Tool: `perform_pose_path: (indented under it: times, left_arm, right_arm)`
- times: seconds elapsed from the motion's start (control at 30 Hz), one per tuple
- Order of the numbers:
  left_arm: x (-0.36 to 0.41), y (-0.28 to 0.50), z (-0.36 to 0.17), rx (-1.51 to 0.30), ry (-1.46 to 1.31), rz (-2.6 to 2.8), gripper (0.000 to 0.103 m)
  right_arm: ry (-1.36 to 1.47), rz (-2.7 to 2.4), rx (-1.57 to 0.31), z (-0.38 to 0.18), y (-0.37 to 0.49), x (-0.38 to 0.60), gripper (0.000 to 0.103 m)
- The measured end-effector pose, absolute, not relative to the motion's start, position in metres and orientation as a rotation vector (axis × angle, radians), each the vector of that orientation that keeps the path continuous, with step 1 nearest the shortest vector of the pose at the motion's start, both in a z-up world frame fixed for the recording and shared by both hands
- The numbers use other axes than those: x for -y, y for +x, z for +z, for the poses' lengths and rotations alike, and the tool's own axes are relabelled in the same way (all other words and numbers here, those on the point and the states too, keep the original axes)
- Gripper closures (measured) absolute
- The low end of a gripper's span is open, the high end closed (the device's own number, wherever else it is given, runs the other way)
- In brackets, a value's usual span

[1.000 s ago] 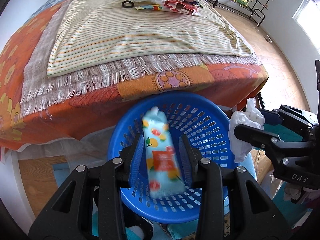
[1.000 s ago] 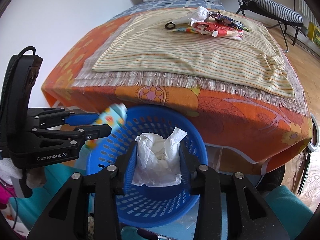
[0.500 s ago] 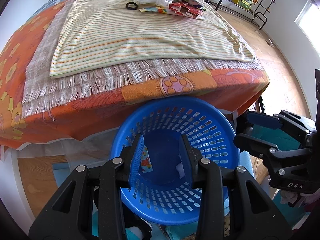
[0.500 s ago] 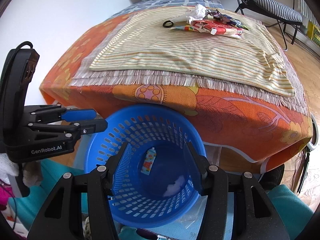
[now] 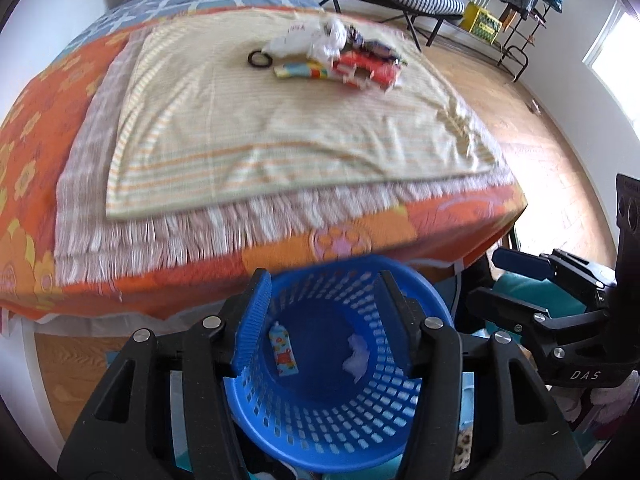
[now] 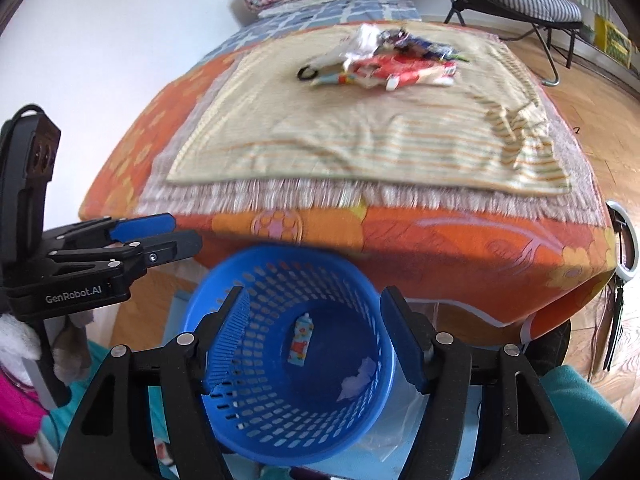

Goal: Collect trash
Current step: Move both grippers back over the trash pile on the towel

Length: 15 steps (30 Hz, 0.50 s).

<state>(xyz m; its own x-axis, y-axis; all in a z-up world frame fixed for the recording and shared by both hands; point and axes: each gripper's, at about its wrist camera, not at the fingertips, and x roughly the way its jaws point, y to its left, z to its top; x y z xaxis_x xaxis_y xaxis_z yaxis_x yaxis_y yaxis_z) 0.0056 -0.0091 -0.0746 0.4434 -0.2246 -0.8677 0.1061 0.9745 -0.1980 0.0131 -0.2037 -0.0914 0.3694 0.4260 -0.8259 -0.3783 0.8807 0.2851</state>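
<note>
Litter pile of red and white wrappers (image 5: pixel 340 58) on the striped cloth lies toward twelve o'clock, well beyond both empty, wide-open grippers: left gripper (image 5: pixel 324 320), right gripper (image 6: pixel 316 336)

Left tongs (image 5: pixel 322 312): black frame, blue ribbed pads, silver screws; right tongs (image 6: pixel 320 332) alike; "GenRobot.AI", "DAS" lettering.

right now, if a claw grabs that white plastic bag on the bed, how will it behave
The bag looks thin and crumpled, so it is probably floppy and very light, collapsing between the fingers. Its glossy film may be slippery. It touches the wrappers, so pulling it could drag some along.
</note>
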Motion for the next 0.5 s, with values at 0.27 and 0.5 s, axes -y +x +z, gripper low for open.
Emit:
perform_pose_path:
  times: [0.27,0.5]
  left_arm:
    - [0.016,0.043,-0.045,-1.017,-0.113,-0.203,0.048]
    - [0.024,0.084,-0.028,-0.964,-0.125,-0.208,0.048]
  right_arm:
    - [0.044,0.484,-1.001,-0.057,0.048,0.218,0.035]
    - [0.051,0.430,-0.935,-0.032,0.090,0.237,0.035]
